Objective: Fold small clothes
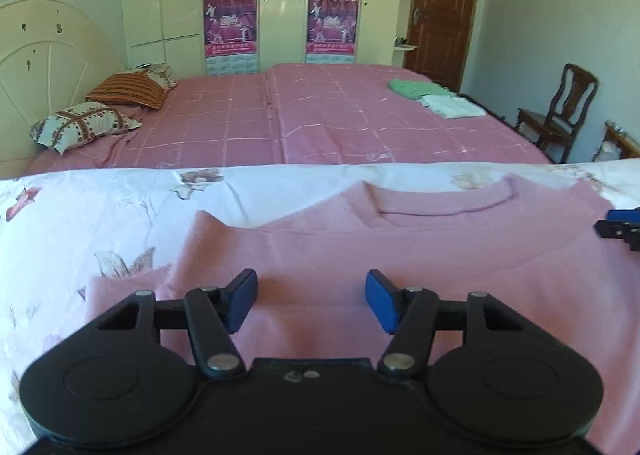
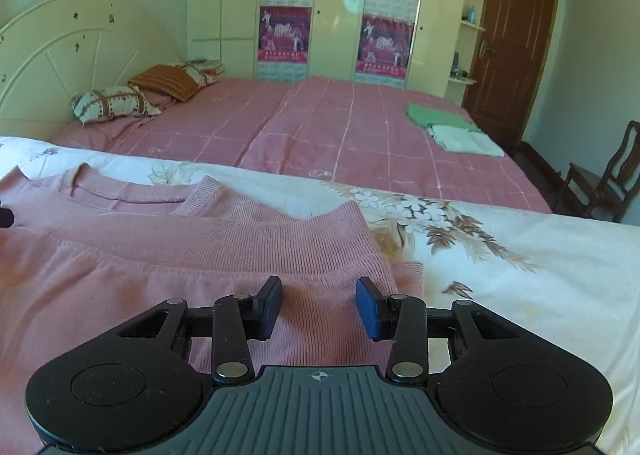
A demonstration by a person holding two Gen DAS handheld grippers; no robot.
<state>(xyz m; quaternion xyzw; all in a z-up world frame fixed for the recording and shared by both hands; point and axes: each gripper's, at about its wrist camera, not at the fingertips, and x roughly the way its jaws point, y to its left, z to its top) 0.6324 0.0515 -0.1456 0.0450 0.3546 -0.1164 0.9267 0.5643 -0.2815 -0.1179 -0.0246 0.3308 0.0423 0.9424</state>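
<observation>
A pink knit sweater (image 1: 400,251) lies flat on a white floral quilt (image 1: 100,207), its neckline (image 1: 440,199) toward the far side. A ribbed cuff (image 1: 120,287) shows at its near left. My left gripper (image 1: 312,295) hovers low over the sweater's near left part, jaws open, with fabric below them and nothing pinched. In the right wrist view the sweater (image 2: 200,247) has a folded-in sleeve ending in a cuff (image 2: 408,275). My right gripper (image 2: 319,303) is over that near right part, pads apart with only flat knit beneath. The right gripper's tip (image 1: 620,227) shows at the left view's edge.
Beyond the quilt stretches a bed with a pink checked sheet (image 1: 360,123), with pillows (image 1: 80,123) by the headboard. Folded green (image 1: 416,89) and white (image 1: 452,107) clothes lie at its far right. A wooden chair (image 1: 560,115) stands by the right wall, near a brown door (image 1: 444,7).
</observation>
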